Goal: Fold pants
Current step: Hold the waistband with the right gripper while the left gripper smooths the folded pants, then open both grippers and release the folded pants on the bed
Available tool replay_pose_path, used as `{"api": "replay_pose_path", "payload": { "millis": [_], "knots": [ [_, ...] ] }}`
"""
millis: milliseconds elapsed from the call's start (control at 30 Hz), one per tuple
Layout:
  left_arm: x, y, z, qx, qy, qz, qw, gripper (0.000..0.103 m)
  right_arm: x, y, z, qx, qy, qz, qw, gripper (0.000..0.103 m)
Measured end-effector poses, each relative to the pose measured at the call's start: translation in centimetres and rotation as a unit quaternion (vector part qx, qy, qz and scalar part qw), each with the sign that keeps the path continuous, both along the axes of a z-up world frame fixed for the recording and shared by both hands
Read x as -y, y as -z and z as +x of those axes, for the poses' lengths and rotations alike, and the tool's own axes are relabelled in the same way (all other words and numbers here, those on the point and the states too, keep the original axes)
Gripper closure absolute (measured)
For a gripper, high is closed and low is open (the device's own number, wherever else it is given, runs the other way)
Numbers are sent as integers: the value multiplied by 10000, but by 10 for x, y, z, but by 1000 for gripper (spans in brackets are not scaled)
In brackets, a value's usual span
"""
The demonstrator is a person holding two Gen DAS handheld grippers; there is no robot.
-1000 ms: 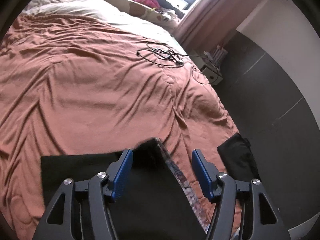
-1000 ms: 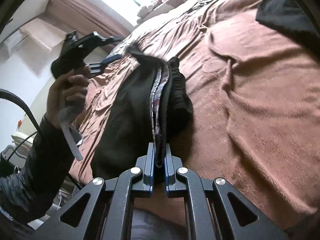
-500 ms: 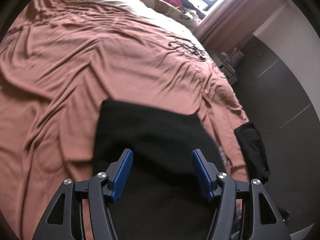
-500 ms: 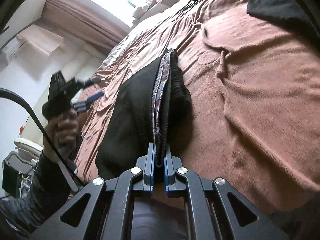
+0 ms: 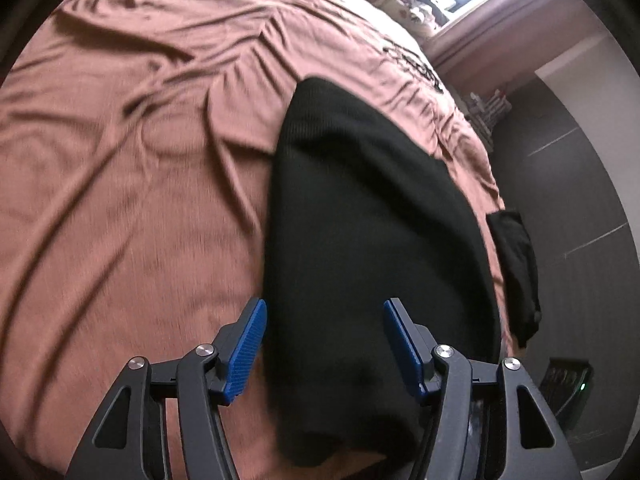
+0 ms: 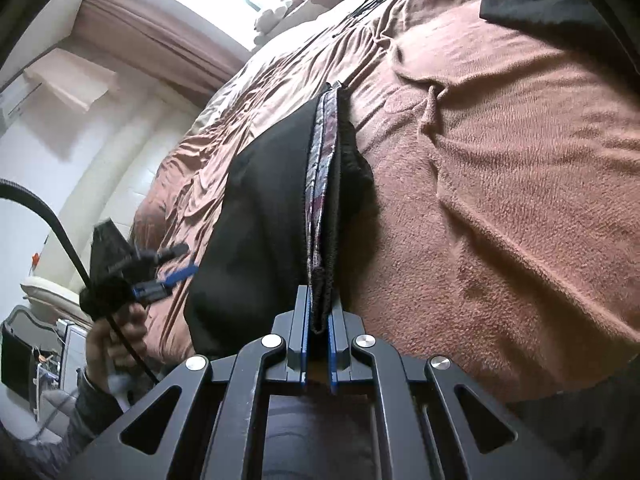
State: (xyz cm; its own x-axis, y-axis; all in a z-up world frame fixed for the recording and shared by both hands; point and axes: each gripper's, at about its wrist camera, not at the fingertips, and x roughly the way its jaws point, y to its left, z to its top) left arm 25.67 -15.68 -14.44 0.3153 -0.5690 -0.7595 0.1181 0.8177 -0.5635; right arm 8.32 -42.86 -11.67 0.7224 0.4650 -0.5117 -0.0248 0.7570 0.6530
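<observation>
1. Left gripper (image 5: 324,344): blue-padded fingers (image 5: 245,346) spread apart, nothing clamped, poised above the near end of the black folded fabric pants (image 5: 372,220).
2. Right gripper (image 6: 318,332): fingers clenched tight on the pants' edge, where a patterned purple lining strip (image 6: 319,184) shows between dark layers.
3. The pants lie in a long band on the rumpled rust-brown blanket of the bed (image 5: 132,152), close to the bed's right edge in the left wrist view.
4. Another small black garment (image 5: 516,268) hangs off that same edge, just beside the pants.
5. From the right wrist view, the person's left hand (image 6: 116,340) grips the left gripper's handle beside the bed.
</observation>
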Motion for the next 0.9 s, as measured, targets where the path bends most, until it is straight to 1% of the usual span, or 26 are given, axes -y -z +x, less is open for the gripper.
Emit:
{"api": "replay_pose_path", "payload": {
  "millis": [100, 167, 333, 367, 400, 433, 467, 500, 533, 600, 667, 733, 833, 900],
  "knots": [
    [-1, 5, -8, -52, -35, -30, 10000, 42, 0, -1, -1, -9, 6, -24, 10000, 99],
    [-2, 8, -14, -70, -45, 19, 10000, 43, 0, -1, -1, -21, 20, -7, 10000, 99],
    [-6, 13, -26, -169, -90, -114, 9998, 46, -1, -2, 0, -58, 87, 20, 9999, 99],
    [-6, 13, -28, -195, -80, -173, 9996, 49, -2, -2, 0, -66, 97, 8, 9999, 99],
    [-6, 15, -31, -235, -40, -279, 9993, 55, -2, -2, 0, -79, 112, -4, 9999, 99],
    [-6, 18, -33, -302, -4, -384, 9988, 59, -3, -2, 1, -91, 121, -8, 9999, 99],
    [-6, 20, -35, -329, -1, -387, 9987, 68, -3, -2, 1, -103, 133, -5, 9999, 99],
    [-6, 21, -37, -318, -3, -353, 9989, 80, -3, -2, 2, -122, 139, 22, 9998, 99],
    [-7, 22, -38, -307, -1, -367, 9989, 81, -3, -2, 4, -139, 131, 54, 9998, 99],
    [-11, 17, -40, -253, -46, -453, 9986, 87, -4, 0, 7, -202, 124, 49, 9997, 99],
    [-14, 8, -42, -127, -51, -443, 9989, 87, -6, -1, 8, -249, 92, 46, 9996, 99],
    [-18, 0, -44, -36, -8, -405, 9992, 88, -10, -5, 5, -201, 38, 34, 9998, 99],
    [-20, 2, -44, -73, 86, -300, 9995, 88, -14, -7, 1, -157, -16, -55, 9999, 99],
    [-14, 5, -46, -133, 220, -200, 9995, 85, -14, 2, 1, -301, 12, -129, 9995, 99]
  ]
}}
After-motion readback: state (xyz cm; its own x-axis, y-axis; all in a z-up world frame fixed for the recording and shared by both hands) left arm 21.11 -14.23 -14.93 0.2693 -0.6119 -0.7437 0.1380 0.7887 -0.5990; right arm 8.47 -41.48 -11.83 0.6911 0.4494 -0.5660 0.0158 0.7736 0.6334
